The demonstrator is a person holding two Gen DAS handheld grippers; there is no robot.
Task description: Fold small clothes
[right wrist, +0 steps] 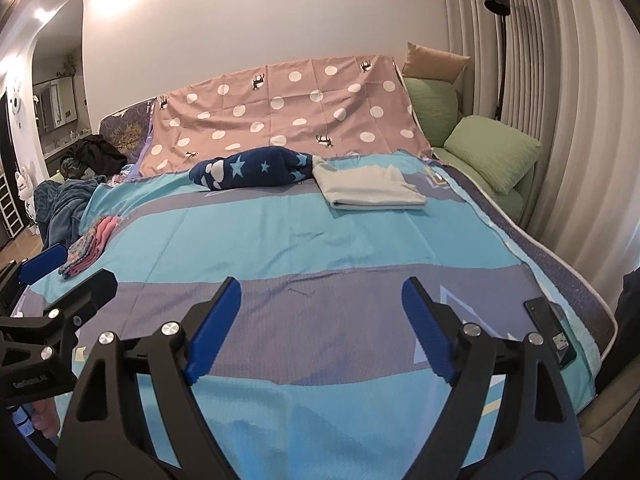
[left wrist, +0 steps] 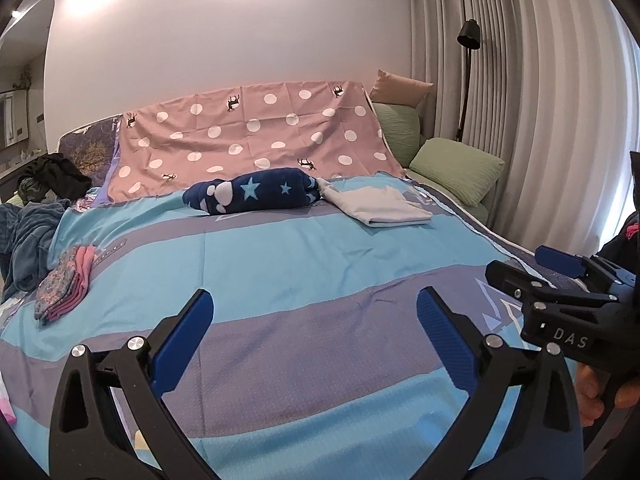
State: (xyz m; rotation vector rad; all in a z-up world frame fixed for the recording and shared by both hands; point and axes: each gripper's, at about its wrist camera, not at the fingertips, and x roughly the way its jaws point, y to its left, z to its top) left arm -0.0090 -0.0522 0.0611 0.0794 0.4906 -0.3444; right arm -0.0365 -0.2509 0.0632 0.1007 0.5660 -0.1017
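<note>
A folded stack of small pink and floral clothes [left wrist: 64, 284] [right wrist: 88, 252] lies at the left edge of the blue striped bed sheet [left wrist: 280, 248] [right wrist: 280, 232]. A folded pale grey garment [left wrist: 380, 204] [right wrist: 372, 190] rests farther back on the right. My left gripper [left wrist: 316, 300] hovers open over the near part of the sheet with nothing between its fingers; in the right wrist view it [right wrist: 72, 274] shows at the left edge. My right gripper [right wrist: 322, 286] is open and empty too, and in the left wrist view it [left wrist: 528, 268] sits to the right, held by a hand [left wrist: 592, 396].
A rolled navy star blanket [left wrist: 256, 190] lies at the back, under a pink dotted cloth [left wrist: 256, 132]. Dark clothes [left wrist: 52, 178] and a teal blanket [left wrist: 24, 236] are heaped at the left. A phone [right wrist: 552, 328] sits near the bed's right edge. Green pillows [right wrist: 492, 152] and a floor lamp [right wrist: 498, 0] stand at the right.
</note>
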